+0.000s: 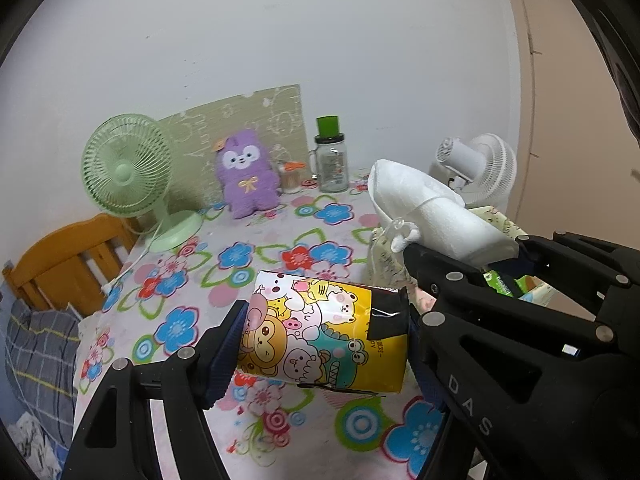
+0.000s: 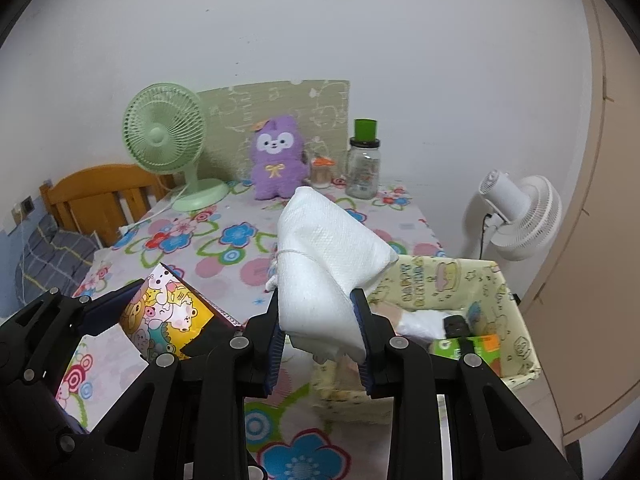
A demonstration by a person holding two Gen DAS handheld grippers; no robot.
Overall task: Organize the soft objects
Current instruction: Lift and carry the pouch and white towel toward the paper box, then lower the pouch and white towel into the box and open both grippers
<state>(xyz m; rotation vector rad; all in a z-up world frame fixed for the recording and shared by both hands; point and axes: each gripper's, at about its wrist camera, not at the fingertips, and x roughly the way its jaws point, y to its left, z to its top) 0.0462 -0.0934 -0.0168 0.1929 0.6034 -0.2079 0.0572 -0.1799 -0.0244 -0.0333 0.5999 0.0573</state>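
Left gripper (image 1: 324, 336) clamping cartoon-printed pack (image 1: 324, 332), right gripper (image 2: 318, 332) pinching string-tied white tissue bundle (image 2: 328, 256), fabric basket (image 2: 516, 300) sitting at table's (image 2: 240, 256) right edge

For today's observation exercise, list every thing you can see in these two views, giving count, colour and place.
cartoon pack: one, yellow, held above the table
tissue bundle: one, white, string-tied, held up
fabric basket: one, cream, right table edge
plush toy: one, purple, table back
desk fan: one, green, back left
second fan: one, white, beyond the table's right
jar: one, clear, green cap
tablecloth: one, floral
left hand-held gripper: black, shut on cartoon pack
right hand-held gripper: black, shut on tissue bundle
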